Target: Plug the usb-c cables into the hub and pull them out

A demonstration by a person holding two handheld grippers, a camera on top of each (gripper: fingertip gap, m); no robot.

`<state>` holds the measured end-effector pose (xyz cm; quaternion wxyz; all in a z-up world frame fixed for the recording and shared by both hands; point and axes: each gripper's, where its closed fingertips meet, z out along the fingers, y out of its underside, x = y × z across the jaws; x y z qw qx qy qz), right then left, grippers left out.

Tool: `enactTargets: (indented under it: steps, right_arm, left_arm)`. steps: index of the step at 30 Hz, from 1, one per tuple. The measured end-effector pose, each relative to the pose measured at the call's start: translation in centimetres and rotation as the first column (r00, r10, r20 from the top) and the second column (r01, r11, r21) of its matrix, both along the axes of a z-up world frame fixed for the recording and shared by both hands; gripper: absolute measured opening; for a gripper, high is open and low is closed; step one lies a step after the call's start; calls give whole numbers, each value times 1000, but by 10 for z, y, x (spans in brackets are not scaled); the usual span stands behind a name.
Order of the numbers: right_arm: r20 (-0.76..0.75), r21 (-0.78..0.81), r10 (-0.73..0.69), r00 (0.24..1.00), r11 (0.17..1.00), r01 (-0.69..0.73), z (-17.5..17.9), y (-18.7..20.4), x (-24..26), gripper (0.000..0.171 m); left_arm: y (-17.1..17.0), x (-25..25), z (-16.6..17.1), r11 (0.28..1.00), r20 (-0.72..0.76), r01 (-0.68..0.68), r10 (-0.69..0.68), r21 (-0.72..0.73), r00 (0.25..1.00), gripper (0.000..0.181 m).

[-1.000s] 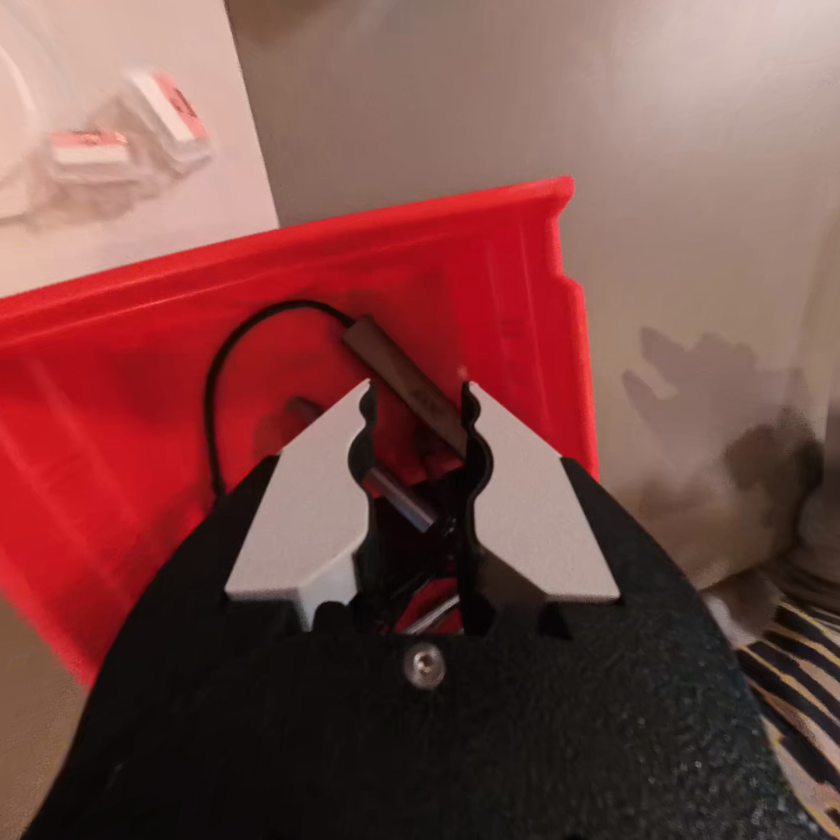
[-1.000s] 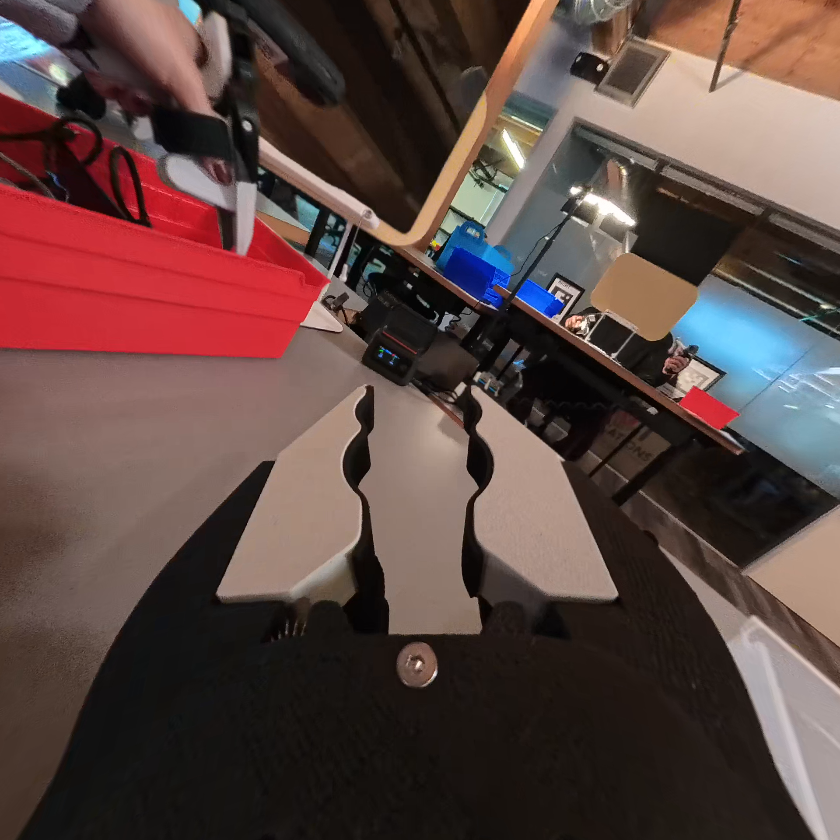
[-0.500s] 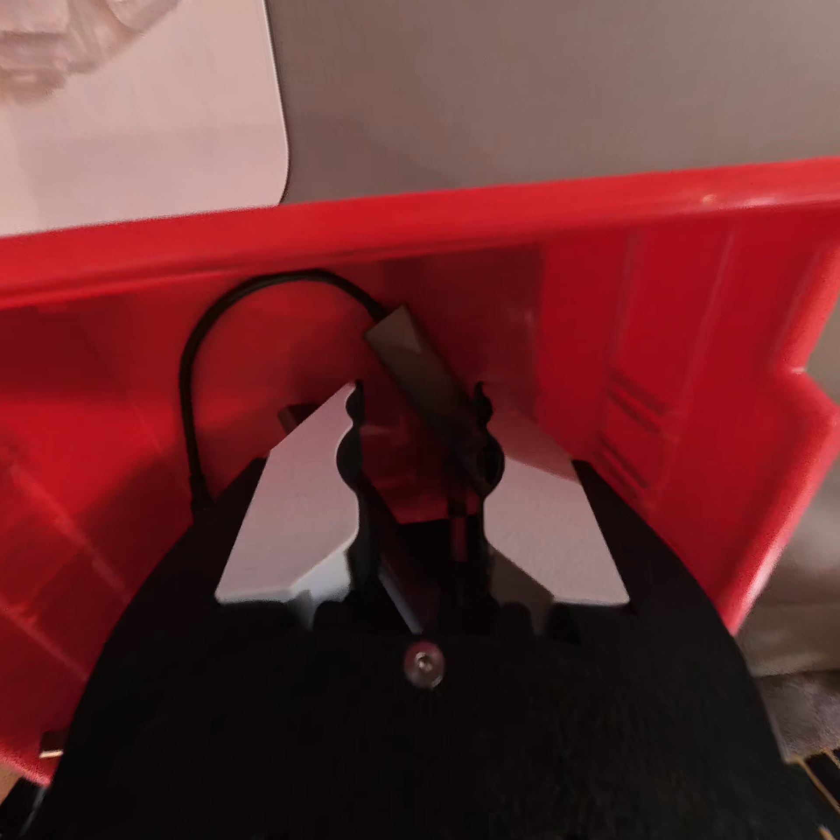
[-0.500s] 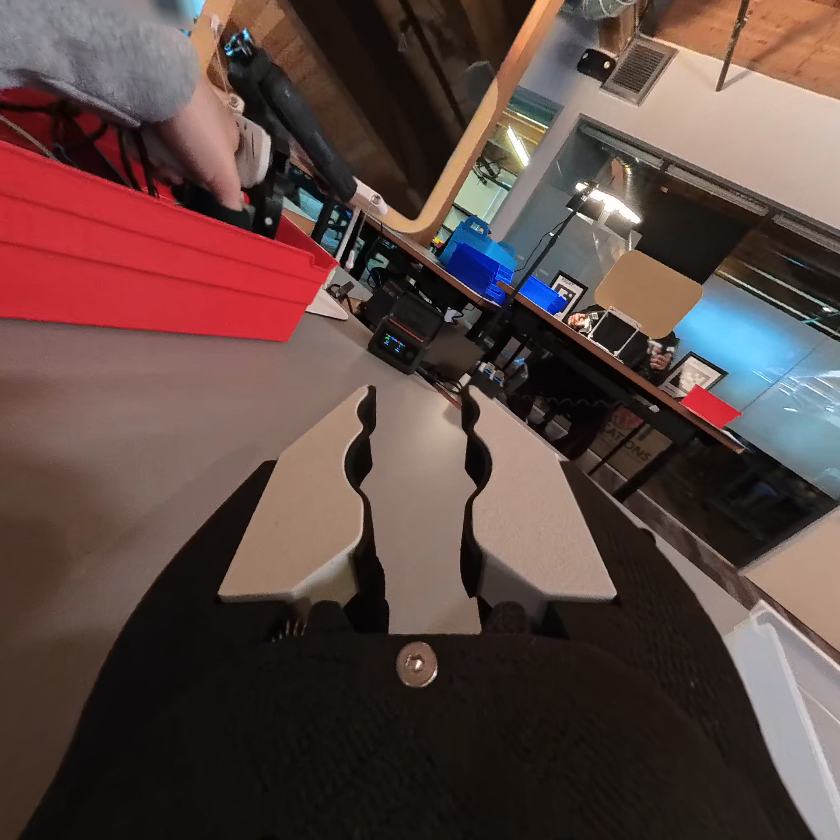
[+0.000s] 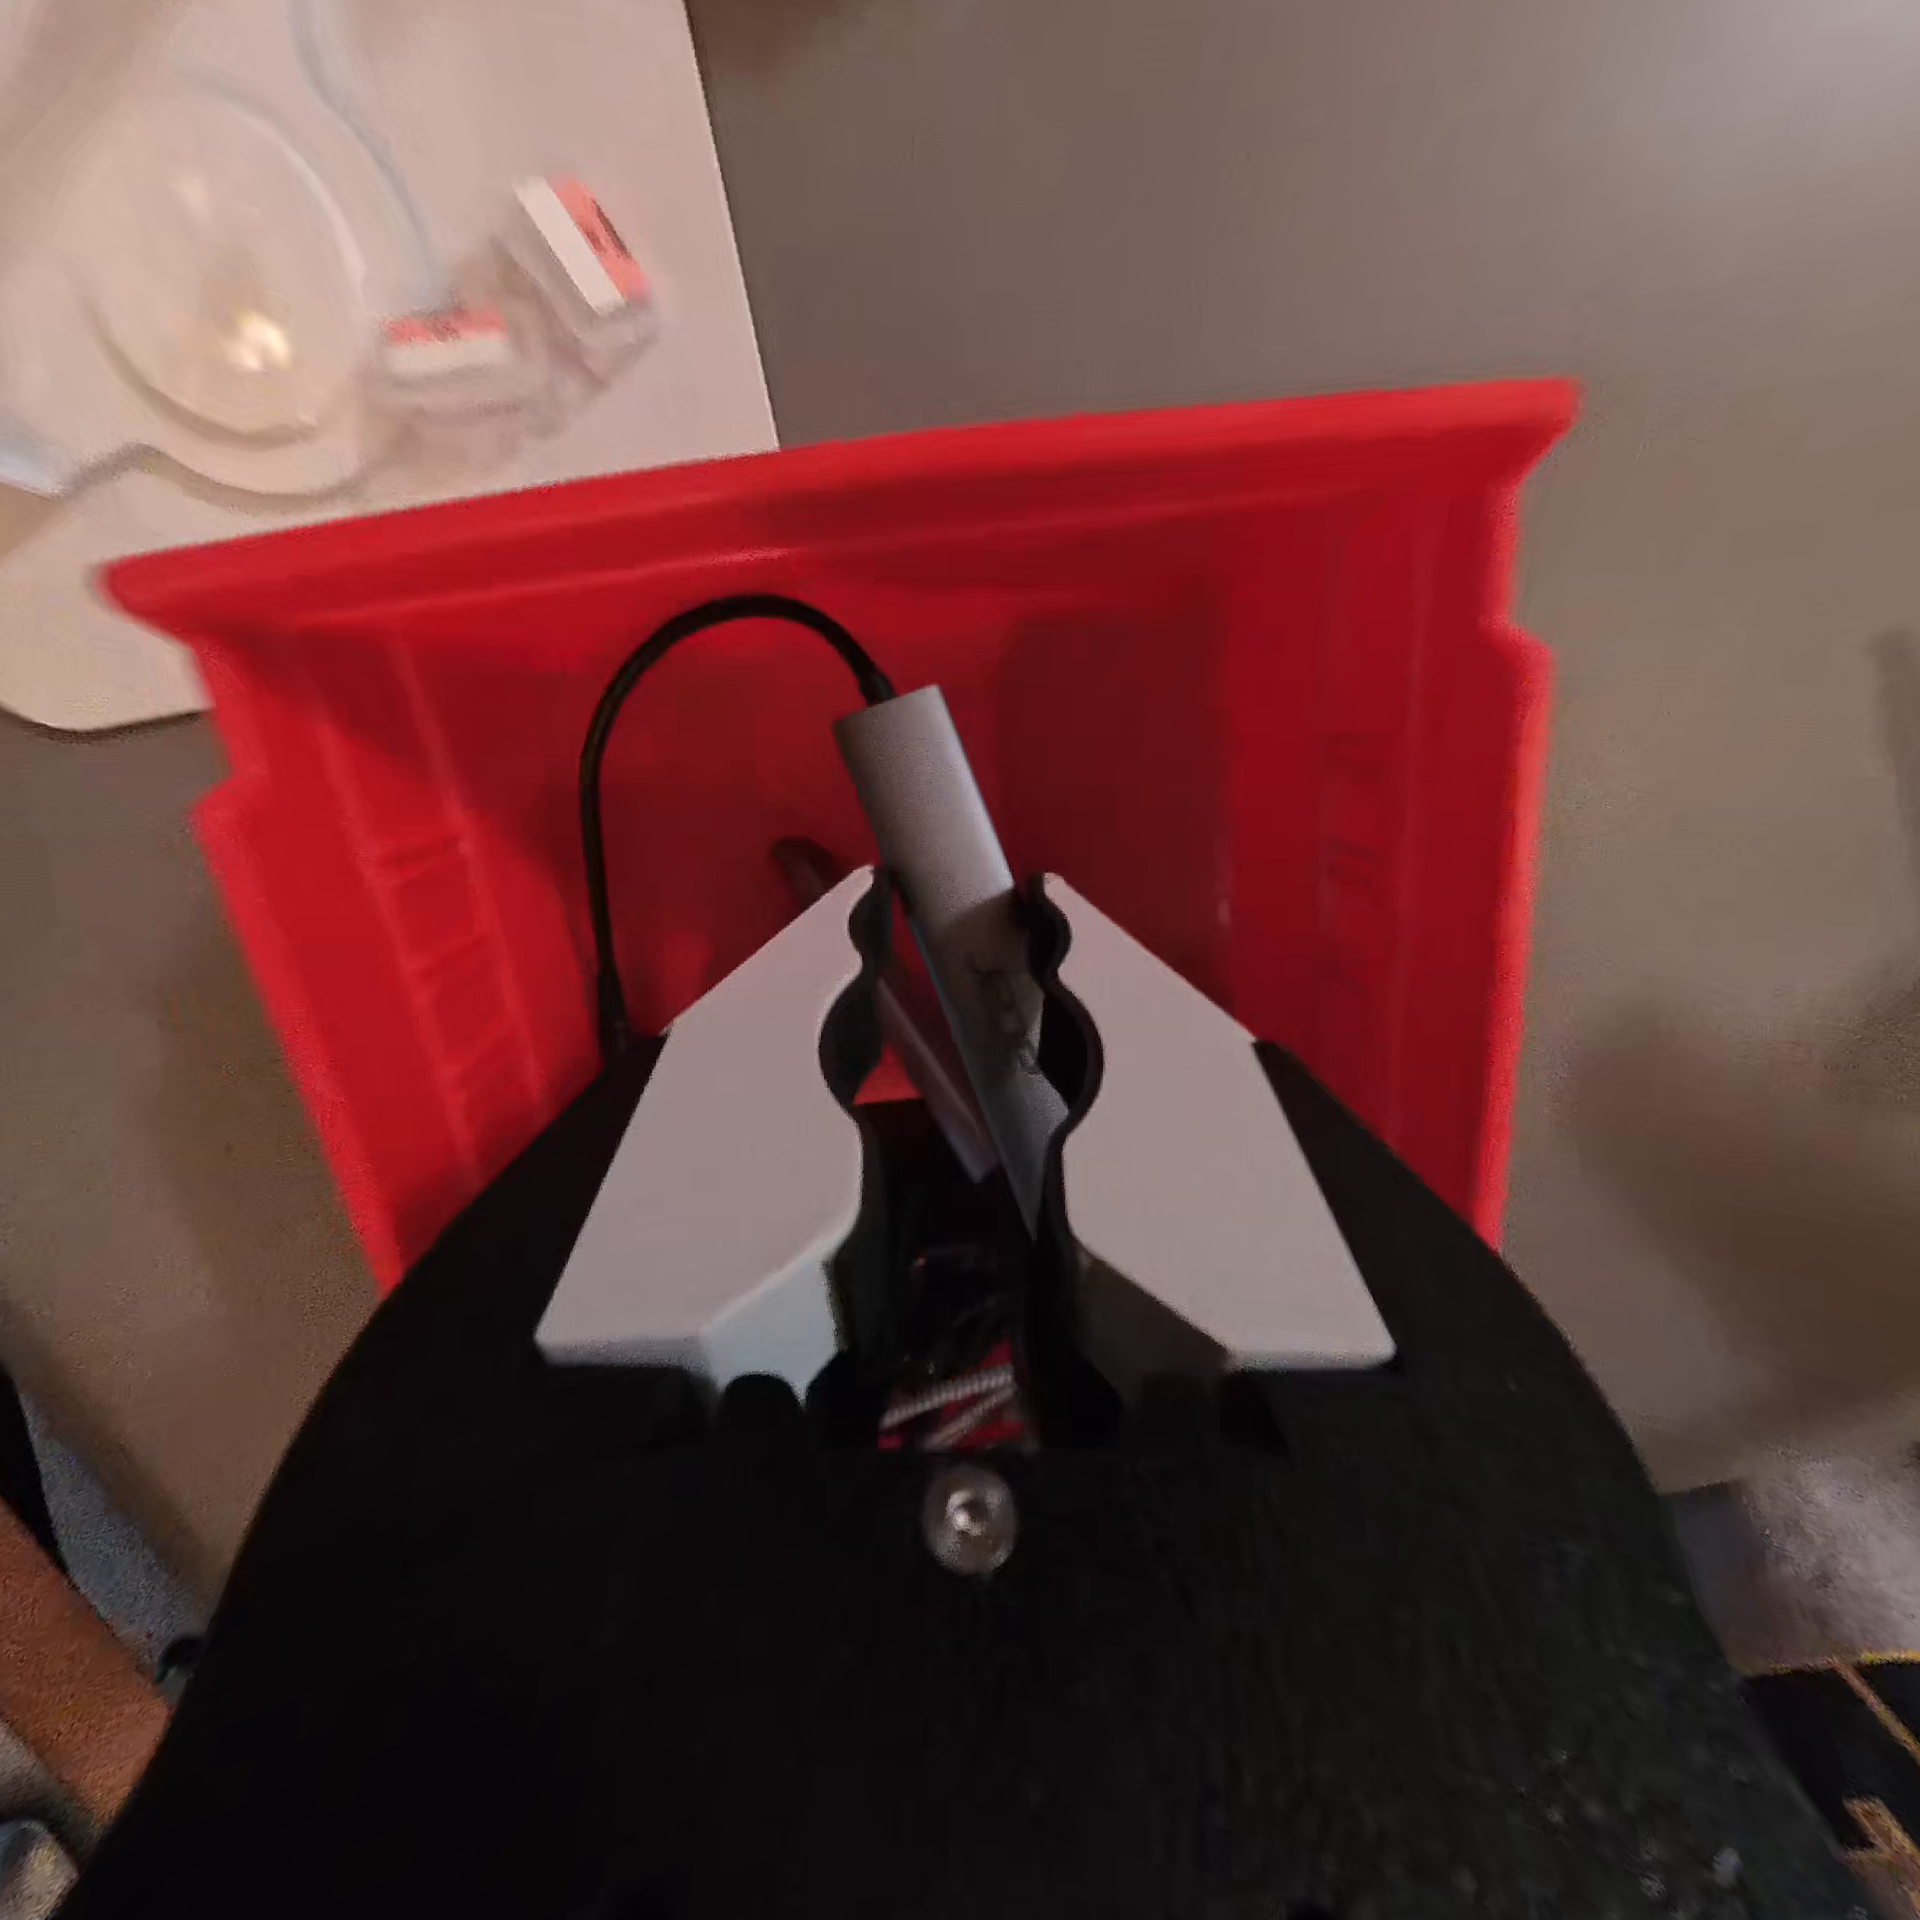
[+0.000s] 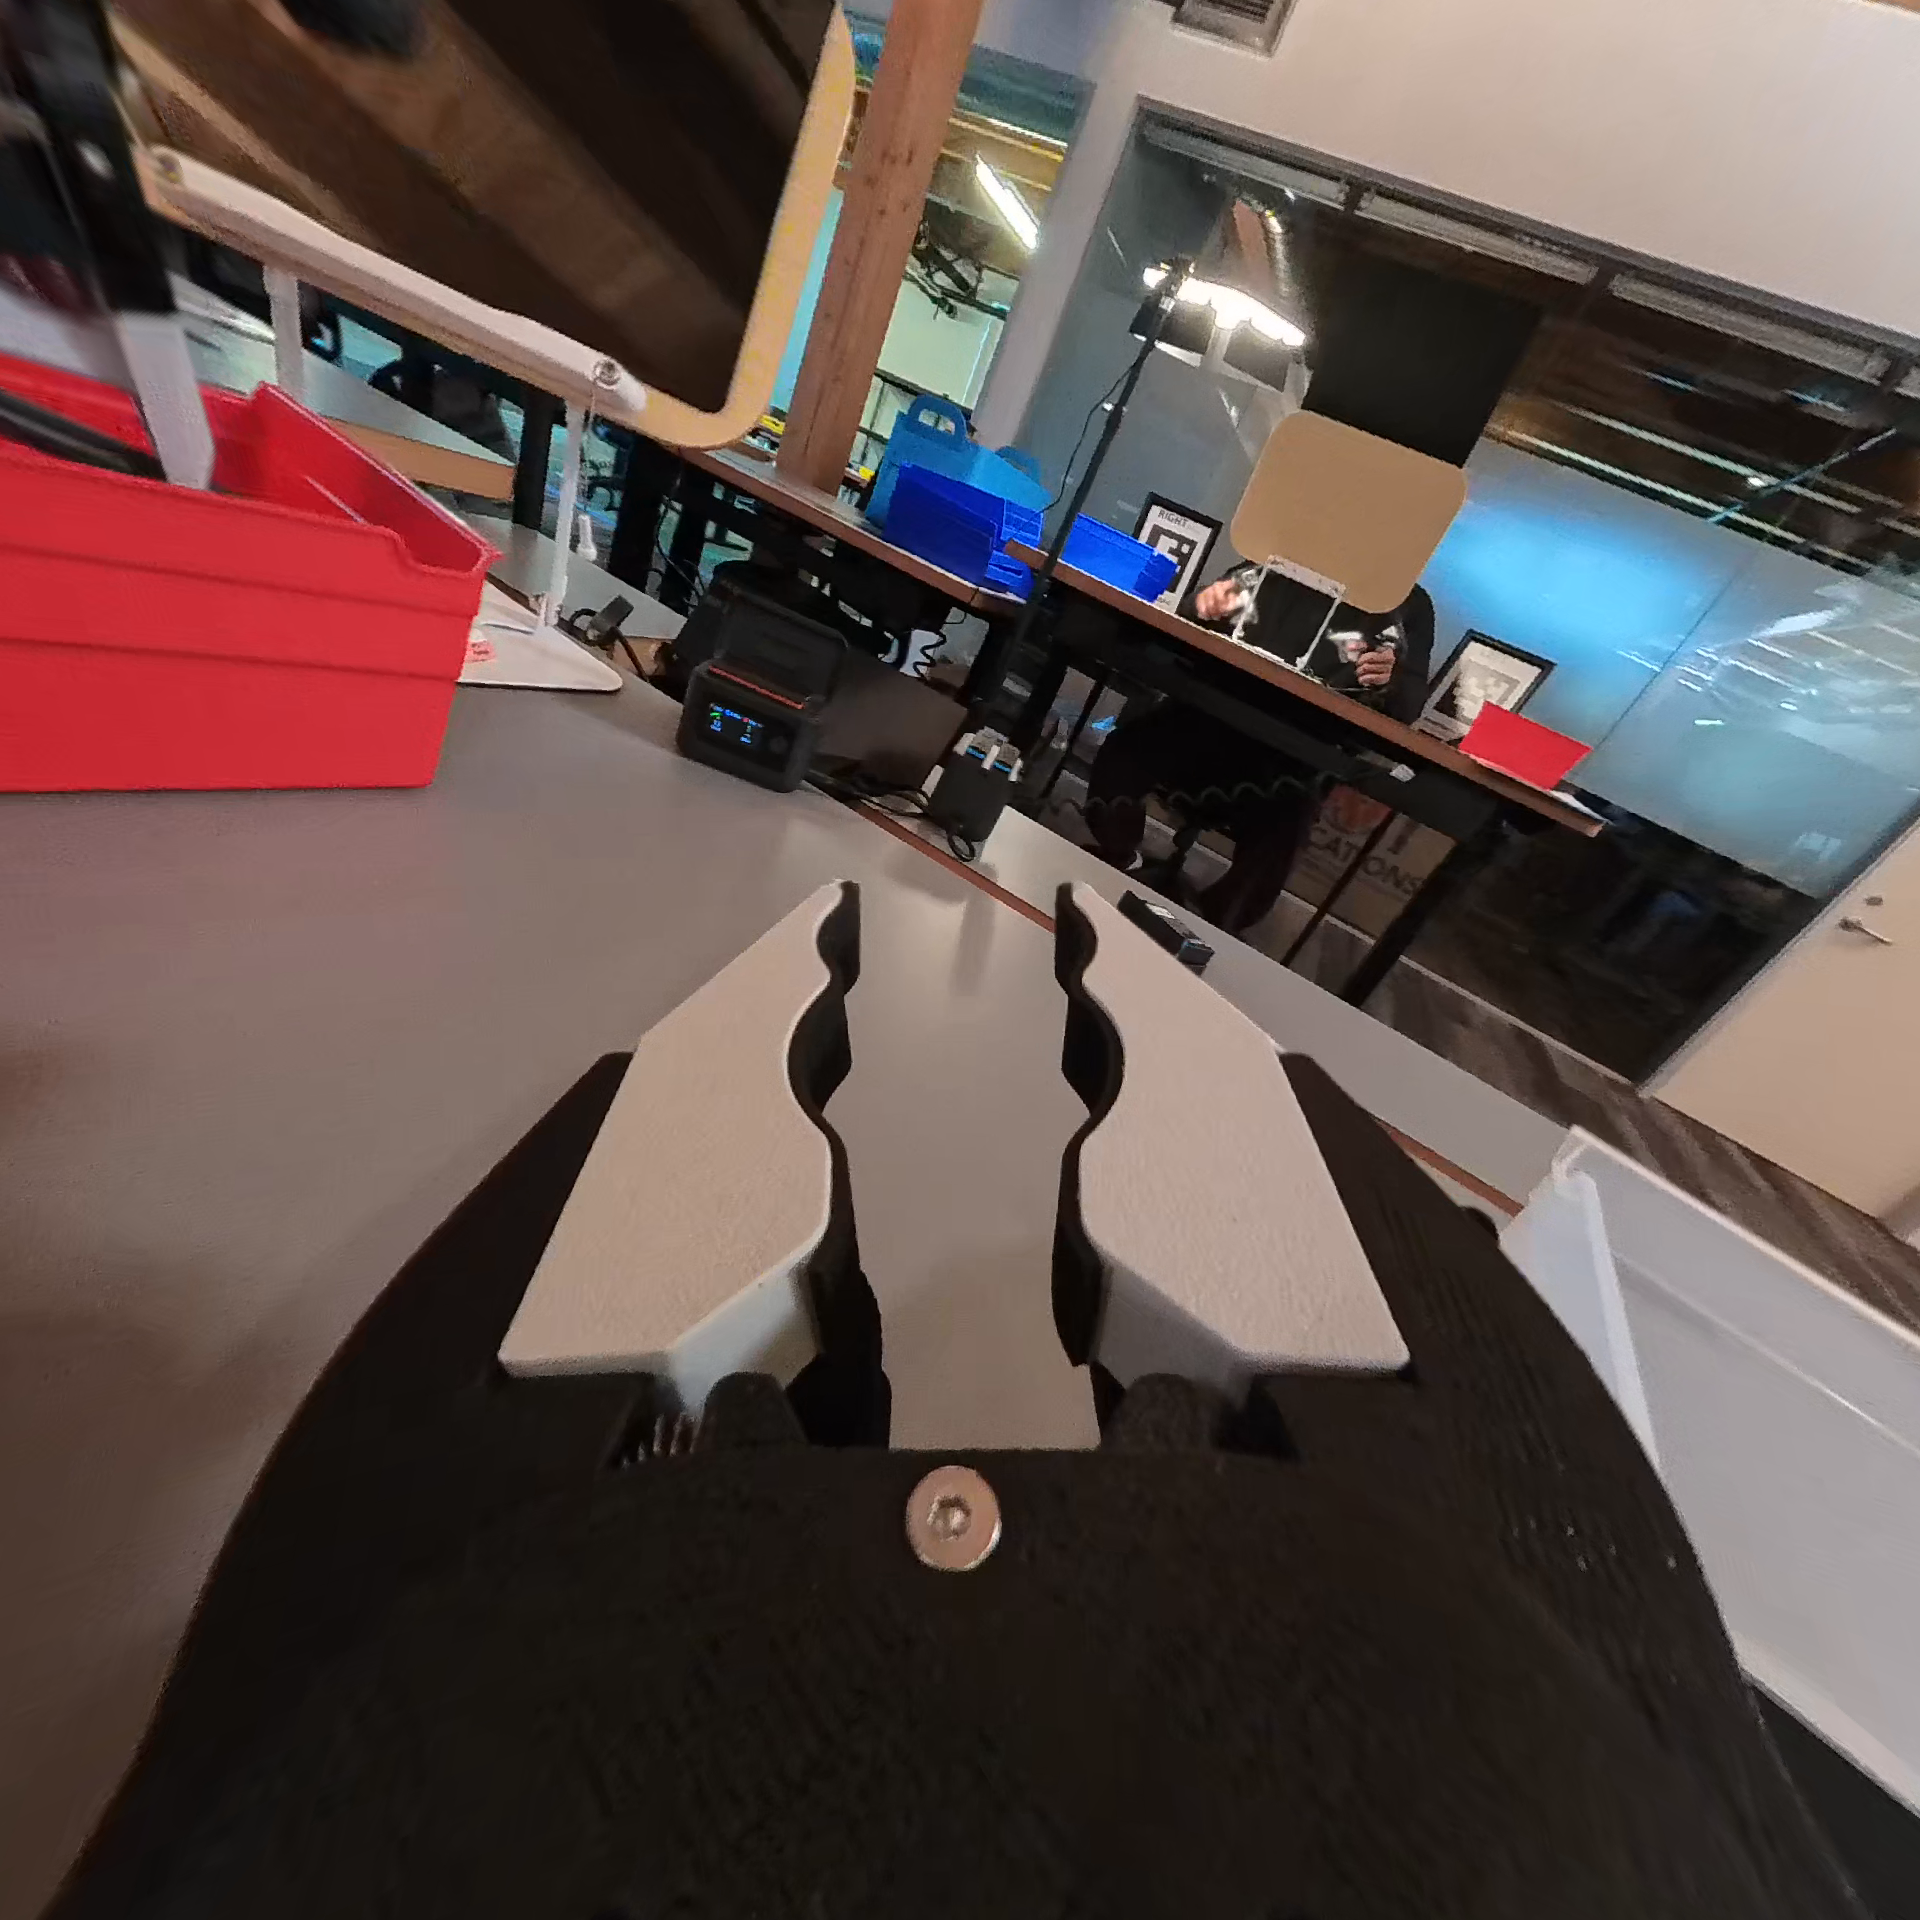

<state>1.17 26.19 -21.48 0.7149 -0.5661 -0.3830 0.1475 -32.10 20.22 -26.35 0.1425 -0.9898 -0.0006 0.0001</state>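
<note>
My left gripper [image 5: 958, 883] is shut on a slim grey usb hub [image 5: 925, 821], which sits slanted between the fingers. The hub's black cable [image 5: 623, 748] loops up and left, then runs down behind the left finger. The gripper holds the hub above the inside of a red bin [image 5: 1195, 488]. My right gripper [image 6: 956, 894] is open and empty, low over the grey table [image 6: 312, 987]. The red bin [image 6: 208, 665] also shows at the left of the right wrist view, with a white finger of the left gripper [image 6: 171, 405] above it. I see no loose usb-c cables.
A white sheet with clear plastic packaging [image 5: 312, 312] lies beyond the bin. A white bin [image 6: 1714, 1403] stands at the right, close to my right gripper. A small black device with a lit display [image 6: 748, 727] sits at the table's far edge. A person sits at a distant table. Spacing between my two grippers at the tips: around 35 cm.
My left gripper has pulled up and back from the red bin with the hub still in it, so the whole far end of the bin shows. The right gripper has barely moved.
</note>
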Motion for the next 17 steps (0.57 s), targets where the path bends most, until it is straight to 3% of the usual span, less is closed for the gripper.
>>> enactTargets:
  steps: [1,7,11,14,17]
  right_arm:
    - [-4,-5,-3,1000,1000,3,0,1,1,37]
    - [-9,-11,-22,1000,1000,22,1,5,5,37]
    - [-20,-6,-48,999,999,48,3,9,11,37]
    - [-37,2,-61,997,998,62,7,11,17,37]
    - [-5,20,-85,996,996,85,4,15,20,37]
  left_arm:
    - [0,-1,15,999,3,1,-1,53,1000,24]
    - [5,23,118,921,-46,114,-104,373,994,21]
    - [9,90,171,814,-77,277,-277,510,958,21]
    - [6,154,170,761,-109,419,-424,495,899,20]
    - [9,212,134,723,-133,533,-534,439,835,20]
